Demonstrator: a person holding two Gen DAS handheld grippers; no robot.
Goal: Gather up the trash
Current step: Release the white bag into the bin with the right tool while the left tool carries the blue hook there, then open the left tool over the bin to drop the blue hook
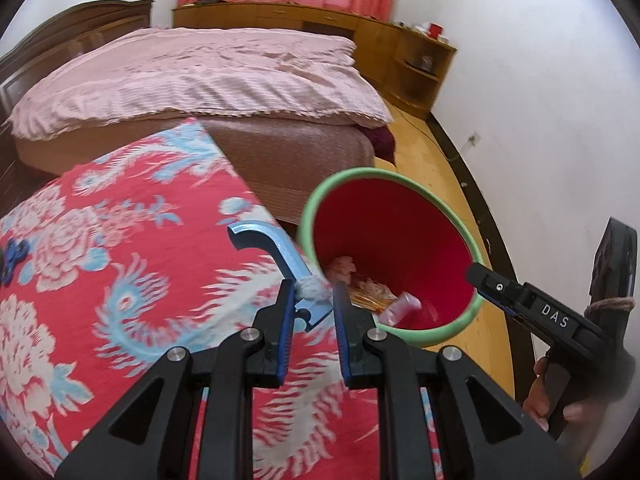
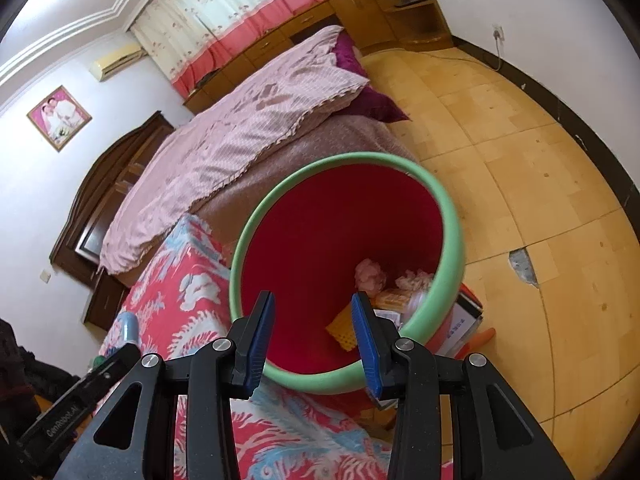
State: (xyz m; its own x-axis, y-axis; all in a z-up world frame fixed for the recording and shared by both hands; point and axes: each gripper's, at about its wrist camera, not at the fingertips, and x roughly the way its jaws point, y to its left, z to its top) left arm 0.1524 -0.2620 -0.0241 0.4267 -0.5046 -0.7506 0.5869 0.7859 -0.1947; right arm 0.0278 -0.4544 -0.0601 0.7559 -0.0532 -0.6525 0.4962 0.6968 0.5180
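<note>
Between the left gripper's [image 1: 313, 300] blue pads sits a blue hooked plastic piece [image 1: 272, 256] with a grey wad of fluff [image 1: 314, 287] on it; the jaws are narrowed around both, though whether the pads actually press on them is hard to tell. It hangs over the red flowered cloth [image 1: 120, 264], just beside the green rim of the bin [image 1: 472, 312]. The right gripper [image 2: 314, 340] stands wide open with nothing between its pads, poised above the near rim of the same bin [image 2: 444, 280], whose red inside already holds pink crumpled tissue [image 2: 370, 274], an orange packet [image 2: 344, 332] and some wrappers. The bin stands on the wooden floor [image 2: 540, 184], close against the cloth's edge and the foot of the bed [image 1: 224, 72]. A small cardboard box [image 2: 466, 320] lies just beyond the bin. A dark blue toy [image 1: 10, 258] rests at the cloth's far left.
</note>
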